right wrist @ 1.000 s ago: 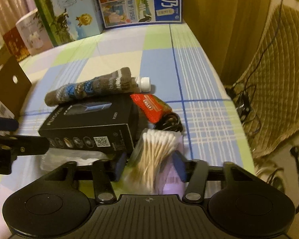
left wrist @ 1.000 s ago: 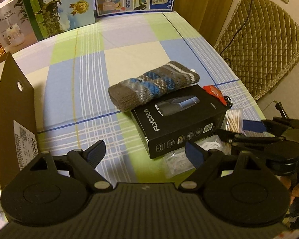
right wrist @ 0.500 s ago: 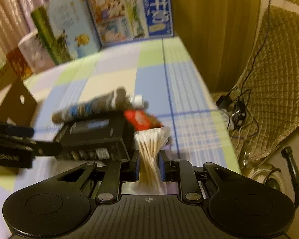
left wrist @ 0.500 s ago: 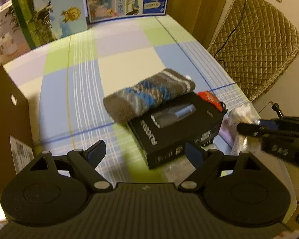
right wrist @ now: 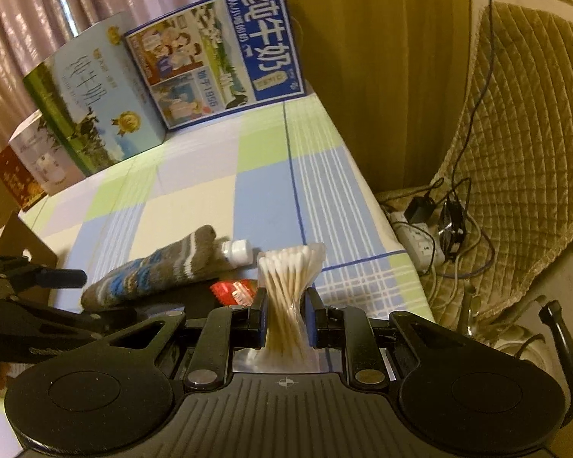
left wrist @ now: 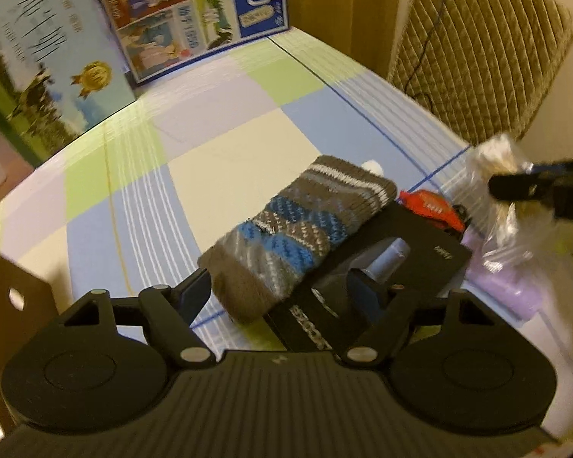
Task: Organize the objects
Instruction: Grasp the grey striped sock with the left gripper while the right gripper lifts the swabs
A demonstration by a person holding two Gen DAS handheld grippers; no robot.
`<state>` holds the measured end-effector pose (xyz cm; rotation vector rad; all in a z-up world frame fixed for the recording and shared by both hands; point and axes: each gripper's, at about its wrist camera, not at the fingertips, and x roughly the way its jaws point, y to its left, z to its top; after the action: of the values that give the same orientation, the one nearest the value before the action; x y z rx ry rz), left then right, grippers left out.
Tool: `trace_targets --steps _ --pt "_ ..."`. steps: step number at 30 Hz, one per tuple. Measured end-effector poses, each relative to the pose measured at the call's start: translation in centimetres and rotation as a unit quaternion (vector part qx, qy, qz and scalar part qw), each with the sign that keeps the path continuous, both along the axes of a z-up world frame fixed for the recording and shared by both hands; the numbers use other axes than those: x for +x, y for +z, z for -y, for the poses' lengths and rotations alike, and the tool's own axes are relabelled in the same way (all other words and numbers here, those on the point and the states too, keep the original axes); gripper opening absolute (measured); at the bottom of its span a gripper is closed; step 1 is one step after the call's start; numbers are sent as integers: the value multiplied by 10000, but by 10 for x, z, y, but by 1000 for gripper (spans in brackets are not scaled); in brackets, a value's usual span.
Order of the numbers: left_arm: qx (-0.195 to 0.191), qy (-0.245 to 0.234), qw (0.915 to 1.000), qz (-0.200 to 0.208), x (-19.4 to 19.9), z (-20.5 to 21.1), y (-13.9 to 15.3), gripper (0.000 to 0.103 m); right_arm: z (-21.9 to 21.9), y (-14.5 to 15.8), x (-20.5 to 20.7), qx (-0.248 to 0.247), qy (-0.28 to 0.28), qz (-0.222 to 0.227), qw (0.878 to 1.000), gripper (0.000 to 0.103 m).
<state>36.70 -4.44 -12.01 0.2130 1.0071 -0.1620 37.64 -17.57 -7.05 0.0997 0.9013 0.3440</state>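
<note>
Cotton swabs (right wrist: pixel 286 290) now lifted, between right tool (right wrist: pixel 285 320) pads.

Both grippers are matte black plastic. The left gripper (left wrist: pixel 280 292) has two round discs at 8 and 4 o'clock, a ribbed centre plate, silver pivot screws and blue-padded fingers (left wrist: pixel 365 293). The right gripper (right wrist: pixel 285 318) matches it, with a small crosshair mark on its ribbed plate.
</note>
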Motion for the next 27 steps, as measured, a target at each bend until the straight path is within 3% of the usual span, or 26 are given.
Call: trace_targets --steps 2,4,7,9,13,19,27 --pt "-9 -115 9999 29 6 -2 -2 74 3 -1 3 23 -73 -27 10000 16" --pt "12 -148 9999 0 14 -4 -4 66 5 -2 5 47 -141 -45 9999 16" --pt "-32 -267 9996 -38 21 -8 -7 41 10 -3 8 86 -261 -72 9996 16" --pt "-68 -347 9993 -118 24 -9 -7 16 12 -3 9 92 -320 -77 9994 16" --pt "-99 -287 9995 -24 17 -14 -6 12 16 -2 8 93 -402 -68 9991 16" --pt "-618 308 9975 116 3 -42 11 10 19 4 2 123 -384 -10 9992 16" --pt "-1194 857 9885 344 -23 -72 42 10 4 18 -10 241 -111 80 9996 16"
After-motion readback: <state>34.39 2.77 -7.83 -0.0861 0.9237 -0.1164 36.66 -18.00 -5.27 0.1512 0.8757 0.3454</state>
